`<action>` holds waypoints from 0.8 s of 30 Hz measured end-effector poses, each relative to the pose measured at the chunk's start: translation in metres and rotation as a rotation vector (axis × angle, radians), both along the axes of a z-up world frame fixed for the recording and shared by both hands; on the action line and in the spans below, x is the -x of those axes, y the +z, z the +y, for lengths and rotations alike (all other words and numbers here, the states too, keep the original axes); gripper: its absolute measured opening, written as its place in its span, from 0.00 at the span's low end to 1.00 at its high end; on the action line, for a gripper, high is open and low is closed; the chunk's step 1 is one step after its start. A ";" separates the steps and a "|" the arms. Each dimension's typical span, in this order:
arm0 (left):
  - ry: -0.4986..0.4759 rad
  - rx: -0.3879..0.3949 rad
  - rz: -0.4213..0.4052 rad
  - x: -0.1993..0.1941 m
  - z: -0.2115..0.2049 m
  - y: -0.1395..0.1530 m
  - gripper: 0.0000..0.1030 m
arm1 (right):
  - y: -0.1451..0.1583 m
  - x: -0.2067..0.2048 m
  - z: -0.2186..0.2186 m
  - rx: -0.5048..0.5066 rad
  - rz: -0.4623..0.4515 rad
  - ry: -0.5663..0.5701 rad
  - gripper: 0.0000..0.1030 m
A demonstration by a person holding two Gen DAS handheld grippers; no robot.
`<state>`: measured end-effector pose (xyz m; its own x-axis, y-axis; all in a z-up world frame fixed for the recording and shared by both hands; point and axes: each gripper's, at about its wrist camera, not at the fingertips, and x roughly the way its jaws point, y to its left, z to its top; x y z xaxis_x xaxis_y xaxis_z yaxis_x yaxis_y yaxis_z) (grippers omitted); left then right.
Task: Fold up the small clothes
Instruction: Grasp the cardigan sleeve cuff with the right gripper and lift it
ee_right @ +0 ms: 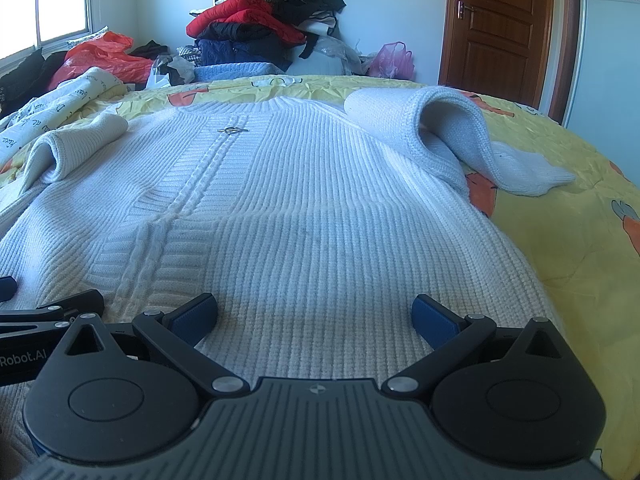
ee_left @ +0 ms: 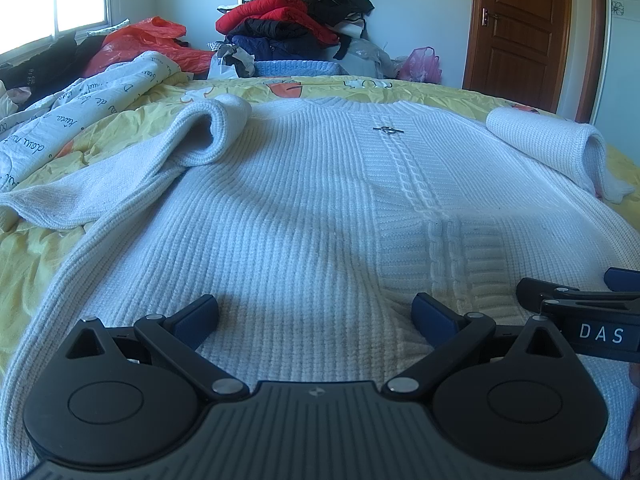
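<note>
Sweater (ee_left: 304, 216), white knit, flat on yellow bedspread (ee_right: 560, 240); neckline far, hem near. Right view alone shows whole right sleeve (ee_right: 460, 140). Left gripper (ee_left: 316, 316), right gripper (ee_right: 316, 314): both spread wide, empty.

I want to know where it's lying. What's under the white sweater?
The white sweater lies on a yellow bedspread that shows around its edges. The part directly beneath is covered, so nothing there can be seen.

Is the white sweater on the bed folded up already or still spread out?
Mostly spread out. The white sweater lies flat on the yellow bedcover, body full length; only both sleeves are turned in over the shoulders.
</note>
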<state>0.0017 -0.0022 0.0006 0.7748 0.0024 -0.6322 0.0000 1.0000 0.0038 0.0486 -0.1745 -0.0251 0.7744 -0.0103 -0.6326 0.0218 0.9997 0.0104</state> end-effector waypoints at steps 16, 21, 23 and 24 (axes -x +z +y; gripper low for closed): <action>0.000 0.000 0.000 0.000 0.000 0.000 1.00 | 0.033 0.015 -0.052 -0.160 -0.106 0.087 1.00; 0.000 0.000 0.000 0.000 0.000 0.000 1.00 | 0.061 0.006 -0.158 -0.350 -0.249 -0.095 1.00; 0.000 0.000 0.000 0.000 0.000 0.000 1.00 | 0.061 -0.009 -0.208 -0.477 -0.258 -0.154 1.00; 0.001 0.000 0.000 0.000 0.000 0.000 1.00 | 0.059 -0.018 -0.231 -0.530 -0.264 -0.202 0.99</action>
